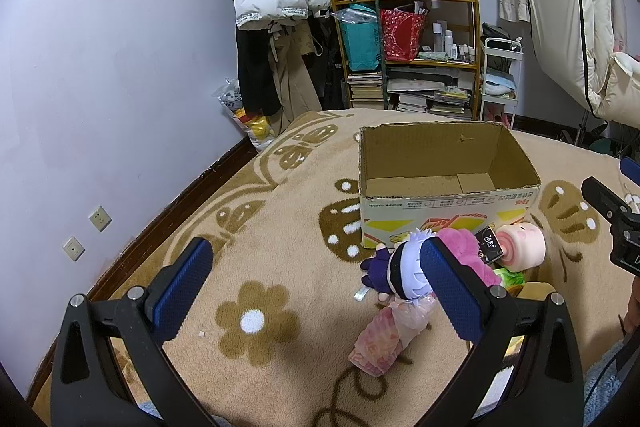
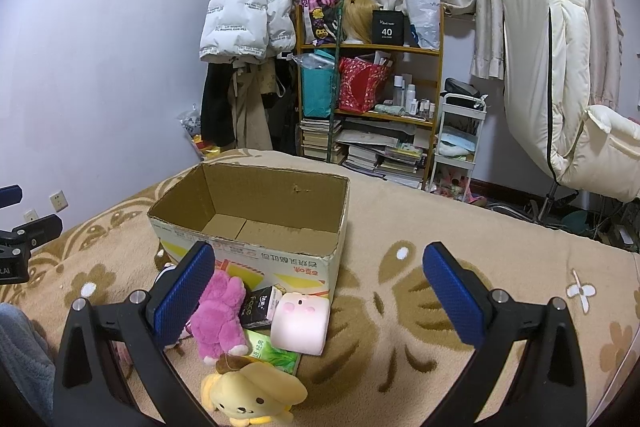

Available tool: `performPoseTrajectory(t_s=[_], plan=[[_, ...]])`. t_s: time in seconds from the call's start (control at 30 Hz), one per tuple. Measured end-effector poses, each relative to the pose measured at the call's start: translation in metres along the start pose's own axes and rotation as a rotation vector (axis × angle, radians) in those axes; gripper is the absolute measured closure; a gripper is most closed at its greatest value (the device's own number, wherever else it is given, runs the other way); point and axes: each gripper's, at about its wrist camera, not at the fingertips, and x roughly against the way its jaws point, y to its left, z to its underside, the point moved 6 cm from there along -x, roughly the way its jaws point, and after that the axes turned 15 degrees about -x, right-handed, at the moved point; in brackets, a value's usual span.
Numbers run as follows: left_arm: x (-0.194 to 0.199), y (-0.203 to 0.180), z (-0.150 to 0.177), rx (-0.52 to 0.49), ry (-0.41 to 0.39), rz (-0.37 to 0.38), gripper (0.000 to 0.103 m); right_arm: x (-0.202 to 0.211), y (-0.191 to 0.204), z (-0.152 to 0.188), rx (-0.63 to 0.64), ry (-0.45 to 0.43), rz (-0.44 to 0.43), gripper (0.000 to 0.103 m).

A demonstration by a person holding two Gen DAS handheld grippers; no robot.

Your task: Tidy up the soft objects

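Observation:
An open, empty cardboard box (image 1: 448, 163) (image 2: 256, 211) stands on the patterned blanket. In front of it lies a pile of soft toys: a purple-and-white doll (image 1: 394, 269), a pink plush (image 1: 466, 251) (image 2: 220, 311), a pale pink cylinder plush (image 1: 524, 245) (image 2: 300, 321), a yellow dog plush (image 2: 252, 393) and a pink wrapped bundle (image 1: 380, 337). My left gripper (image 1: 316, 291) is open, hovering left of the pile. My right gripper (image 2: 320, 295) is open above the pile, right of the pink plush.
A black packet (image 2: 260, 307) and a green packet (image 2: 272, 351) lie among the toys. A cluttered shelf (image 2: 372, 99), hanging coats (image 2: 248, 19) and a white chair (image 2: 560, 87) stand behind the bed. The wall (image 1: 100, 67) runs along the left.

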Motion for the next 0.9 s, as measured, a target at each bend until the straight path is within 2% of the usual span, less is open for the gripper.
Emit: performPoseTrajectory(t_s=[0.9], plan=[[-0.0007,-0.0019,0.0028,-0.006,0.003,0.004,0.001,-0.0013,0.001,0.001,-0.001,0.003,0.0,0.0]])
